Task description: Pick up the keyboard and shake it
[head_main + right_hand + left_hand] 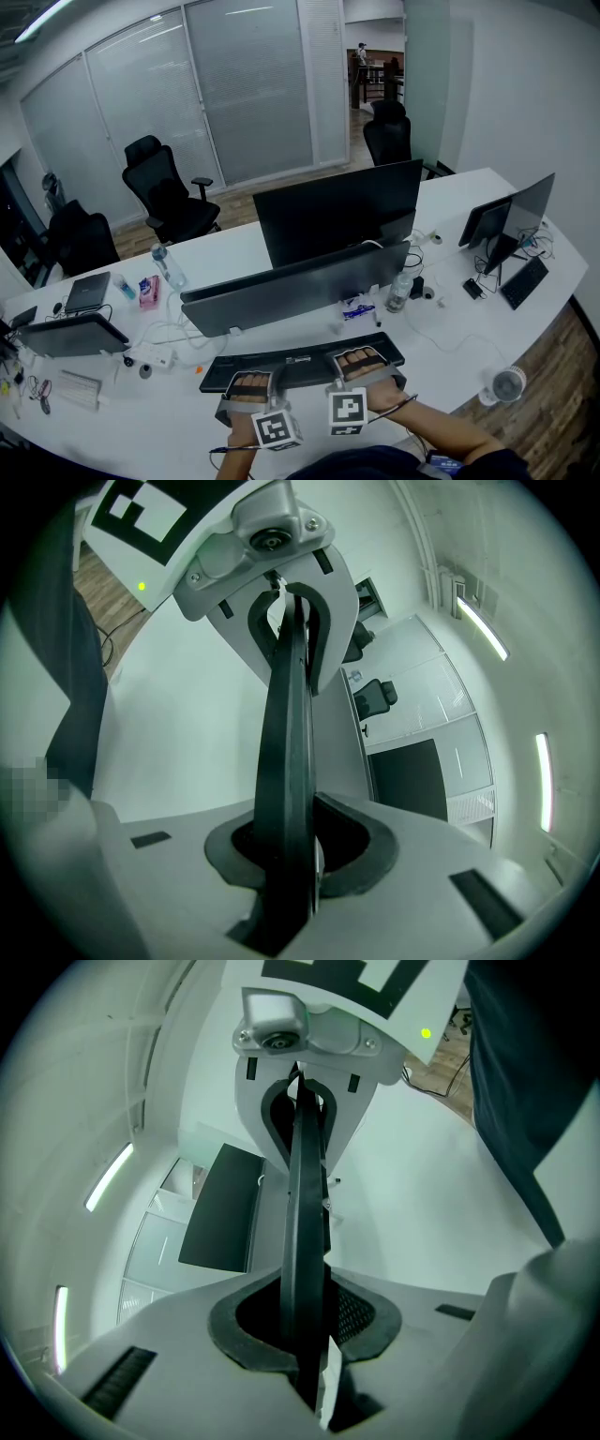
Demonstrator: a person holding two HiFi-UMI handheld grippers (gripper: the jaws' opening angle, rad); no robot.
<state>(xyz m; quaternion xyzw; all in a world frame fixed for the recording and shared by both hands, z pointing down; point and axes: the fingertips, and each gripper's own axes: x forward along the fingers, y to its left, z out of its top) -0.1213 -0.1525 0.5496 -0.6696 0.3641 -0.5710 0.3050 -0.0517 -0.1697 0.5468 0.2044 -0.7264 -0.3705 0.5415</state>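
Office desk (141, 431): before the monitor (291, 286), left gripper (248, 382) and right gripper (361, 359) pinch the keyboard (300, 361) by its thin edge, which shaking might slip free.

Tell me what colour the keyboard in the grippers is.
The keyboard is black; the head view shows it best.

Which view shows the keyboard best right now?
Head view: the whole keyboard shows, in front of the monitor. Each gripper view shows only its dark edge clamped between the jaws.
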